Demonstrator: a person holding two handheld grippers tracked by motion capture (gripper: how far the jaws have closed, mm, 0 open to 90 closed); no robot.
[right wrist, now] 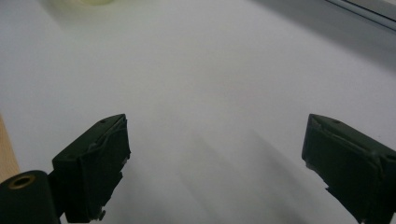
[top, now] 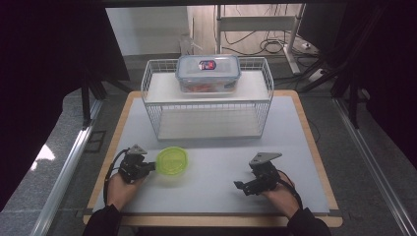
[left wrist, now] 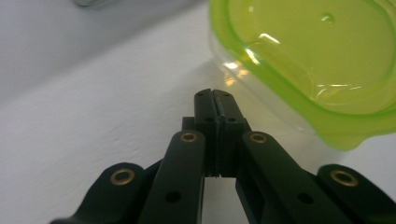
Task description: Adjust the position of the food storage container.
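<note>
Item: green-lidded container point(top: 172, 160), low, rounded, translucent lime lid over a clear base. Standing on the white mat point(top: 216, 187), in front of the wire rack point(top: 206, 101) and toward its left end, well apart from it. Taken here as landmark for all places below.

Hazards, as judged:
- Light and shallow, on a smooth mat; likely to skid or spin away if nudged by closed jaws rather than gripped.
- Jaw tips pressed together beside the rim; no grasp possible until spread. Approach without opening likely to push the container toward the rack.
- Lid edge thin and glossy point(left wrist: 299, 98); pinch on the rim alone liable to slip, or to lift the lid off the base if not latched. Latching not discernible.
- Small tab at the near corner of the lid; could catch a pad.

Left gripper point(top: 147, 167): just left of the container, tips aimed at its rim. Clenched tight, pads face to face, nothing between them point(left wrist: 215, 100). Very close to the clear wall below the lid; contact or hairline gap not discernible.

Right gripper point(top: 241, 187): well to the right of the container, over bare mat. Jaws spread wide, holding nothing, touching nothing point(right wrist: 215, 154).

Also present: clear lidded box point(top: 208, 73) on the rack's top shelf, far behind the container.
</note>
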